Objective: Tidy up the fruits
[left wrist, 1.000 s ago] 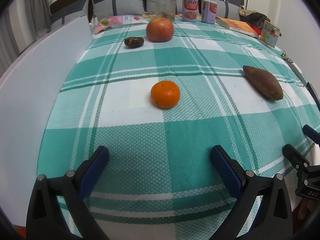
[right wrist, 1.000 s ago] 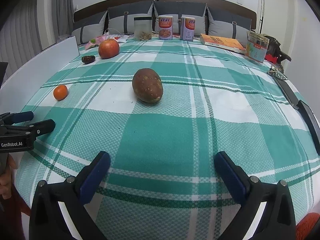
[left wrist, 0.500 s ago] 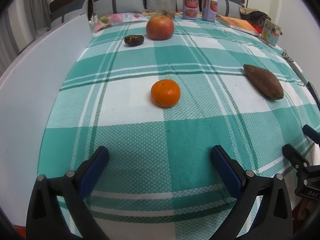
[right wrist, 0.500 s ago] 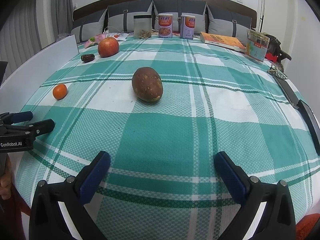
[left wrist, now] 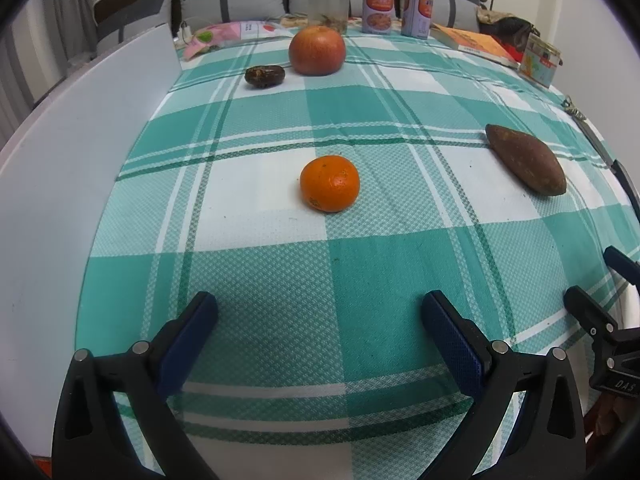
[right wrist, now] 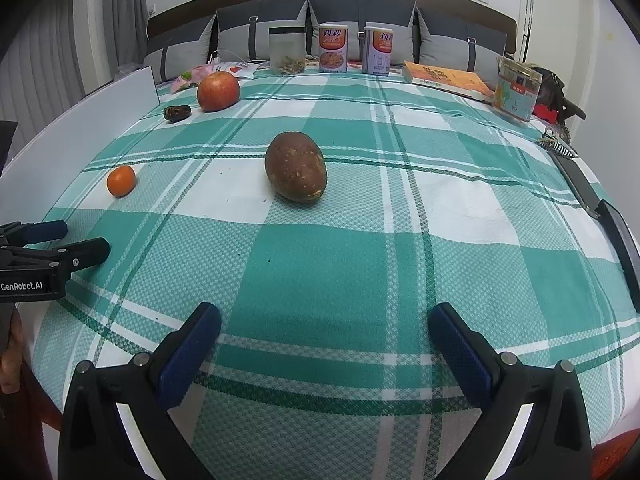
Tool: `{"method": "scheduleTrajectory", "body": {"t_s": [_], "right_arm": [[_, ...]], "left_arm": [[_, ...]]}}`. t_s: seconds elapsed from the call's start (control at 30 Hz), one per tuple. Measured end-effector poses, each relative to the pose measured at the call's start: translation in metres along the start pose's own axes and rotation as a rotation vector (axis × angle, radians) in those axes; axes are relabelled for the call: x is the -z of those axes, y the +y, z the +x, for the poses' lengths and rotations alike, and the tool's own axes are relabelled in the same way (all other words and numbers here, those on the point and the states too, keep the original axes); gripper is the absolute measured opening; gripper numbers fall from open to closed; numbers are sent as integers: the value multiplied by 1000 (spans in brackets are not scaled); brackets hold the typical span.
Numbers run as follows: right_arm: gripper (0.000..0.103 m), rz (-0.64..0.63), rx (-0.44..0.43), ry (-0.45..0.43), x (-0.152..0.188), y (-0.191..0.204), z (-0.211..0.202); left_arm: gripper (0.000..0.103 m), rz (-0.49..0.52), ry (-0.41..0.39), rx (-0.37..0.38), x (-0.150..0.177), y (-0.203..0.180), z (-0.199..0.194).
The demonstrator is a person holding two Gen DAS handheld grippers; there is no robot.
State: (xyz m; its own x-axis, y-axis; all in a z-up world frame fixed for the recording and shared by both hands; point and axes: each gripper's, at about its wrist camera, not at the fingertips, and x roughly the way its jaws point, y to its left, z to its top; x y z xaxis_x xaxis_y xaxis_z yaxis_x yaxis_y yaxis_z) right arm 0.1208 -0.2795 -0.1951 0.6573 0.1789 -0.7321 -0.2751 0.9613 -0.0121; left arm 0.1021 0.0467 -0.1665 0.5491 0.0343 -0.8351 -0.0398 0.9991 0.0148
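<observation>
An orange mandarin (left wrist: 330, 183) lies on the green plaid cloth straight ahead of my left gripper (left wrist: 320, 308), which is open and holds nothing. A brown sweet potato (right wrist: 296, 166) lies ahead of my right gripper (right wrist: 324, 320), also open with nothing between its fingers. Farther back at the left sit a red apple (left wrist: 317, 51) and a small dark date (left wrist: 265, 76). The right wrist view also takes in the mandarin (right wrist: 121, 180), apple (right wrist: 218, 91), date (right wrist: 177, 112) and left gripper (right wrist: 76, 242). The sweet potato (left wrist: 526, 160) is to the right in the left wrist view.
A white board (left wrist: 80, 152) stands along the cloth's left edge. At the far edge are a clear jar (right wrist: 287, 50), two cans (right wrist: 333, 48), an orange book (right wrist: 446, 79) and a printed box (right wrist: 517, 90). A dark flat object (right wrist: 600, 208) lies along the right edge.
Both grippers have crept slightly forward and stay open. The fruits have not moved.
</observation>
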Motion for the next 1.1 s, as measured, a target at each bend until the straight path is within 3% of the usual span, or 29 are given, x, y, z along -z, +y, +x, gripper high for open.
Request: {"method": "scheduleTrajectory", "body": {"t_s": [0.4,0.5,0.6,0.67,0.83,0.97,1.03,1.07,1.1], "right_arm": [[103,10,8,11,-1,0,0],[103,9,4,28,-3,-1,0],[103,8,-12,43,-4,-3,-1],[103,10,-26,54,-4,-5,-2],[103,94,-86,79,-15,-20,-4],[102,134,-143,83,-51,-41,-9],[100,94,-165,125,-76,-42,-3],[97,68,-185,159,-90,-39,2],[96,49,-209,187,-102,-36,8]], "left_arm": [[102,-4,-10,5,1,0,-1],[102,12,47,83,-4,10,-4],[101,-64,2,215,-6,40,-20],[101,-108,-18,242,-14,52,-22],[100,-7,-9,199,-40,29,-7],[98,51,12,150,-55,12,9],[83,66,20,127,-59,9,15],[63,68,43,125,-62,8,20],[54,68,62,128,-63,8,24]]}}
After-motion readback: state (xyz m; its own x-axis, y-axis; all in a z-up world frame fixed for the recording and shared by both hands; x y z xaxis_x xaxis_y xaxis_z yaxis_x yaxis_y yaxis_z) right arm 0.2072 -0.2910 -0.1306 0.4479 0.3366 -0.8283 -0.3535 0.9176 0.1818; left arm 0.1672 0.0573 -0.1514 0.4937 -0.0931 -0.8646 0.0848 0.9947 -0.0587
